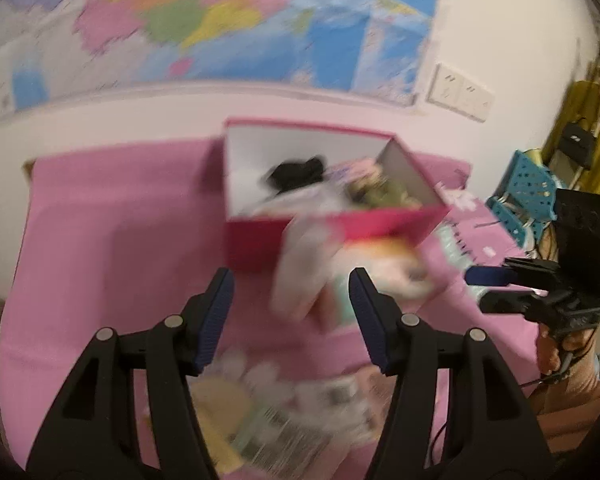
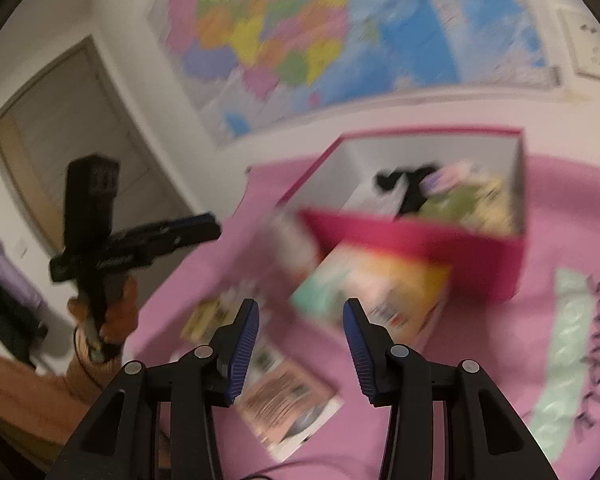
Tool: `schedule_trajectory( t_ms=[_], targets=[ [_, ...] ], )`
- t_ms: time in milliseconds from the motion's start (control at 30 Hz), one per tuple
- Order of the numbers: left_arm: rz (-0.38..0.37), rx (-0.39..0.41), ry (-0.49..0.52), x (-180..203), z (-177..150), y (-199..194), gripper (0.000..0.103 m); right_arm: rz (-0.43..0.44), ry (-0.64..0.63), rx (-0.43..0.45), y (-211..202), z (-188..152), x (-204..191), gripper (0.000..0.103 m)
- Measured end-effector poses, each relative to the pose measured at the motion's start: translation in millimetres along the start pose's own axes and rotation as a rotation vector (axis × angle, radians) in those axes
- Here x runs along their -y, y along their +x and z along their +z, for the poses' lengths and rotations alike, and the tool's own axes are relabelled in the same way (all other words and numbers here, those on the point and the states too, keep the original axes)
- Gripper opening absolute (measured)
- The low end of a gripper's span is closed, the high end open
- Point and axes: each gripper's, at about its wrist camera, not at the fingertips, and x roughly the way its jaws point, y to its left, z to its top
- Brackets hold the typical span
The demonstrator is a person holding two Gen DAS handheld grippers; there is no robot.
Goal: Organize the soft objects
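Observation:
A red box [image 1: 260, 240] with a white inside stands open on the pink cloth [image 1: 112, 216]; it also shows in the right wrist view [image 2: 420, 240]. It holds a black soft item [image 1: 296, 172] and greenish soft items [image 1: 384, 192]. A packaged soft item [image 1: 340, 276] leans against the box front, shown too in the right wrist view [image 2: 372, 296]. Another flat packet [image 1: 268, 420] lies under my left gripper [image 1: 292, 316], which is open and empty. My right gripper [image 2: 300, 344] is open and empty above a flat packet [image 2: 284, 396]. Both views are blurred.
A coloured map [image 1: 220, 20] hangs on the white wall behind the table. A blue perforated basket [image 1: 528, 196] stands at the right edge. A door [image 2: 72, 140] is at the left. The right gripper [image 1: 500, 288] shows in the left view, the left gripper [image 2: 172, 232] in the right view.

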Motion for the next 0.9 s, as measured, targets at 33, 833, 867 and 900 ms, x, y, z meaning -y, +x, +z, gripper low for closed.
schedule_trajectory(
  t_ms=[33,833,867,900],
  targets=[
    [0.004,-0.013,-0.013,-5.7,-8.9,-0.1,0.061,0.01,0.006,-0.02,7.2,-4.0,-1.7,0.045],
    [-0.263,-0.278,0.081,52.1,-100.6,44.4,0.061,-0.059,0.168,-0.148,48.7,-68.3,16.6,0.035],
    [-0.261,-0.276,0.083,54.7,-100.1,46.0,0.061,-0.061,0.168,-0.146,48.8,-68.5,16.4,0.035],
    [-0.271,-0.277,0.079,55.9,-98.7,47.3,0.061,-0.06,0.171,-0.145,48.8,-68.9,16.5,0.035]
  ],
)
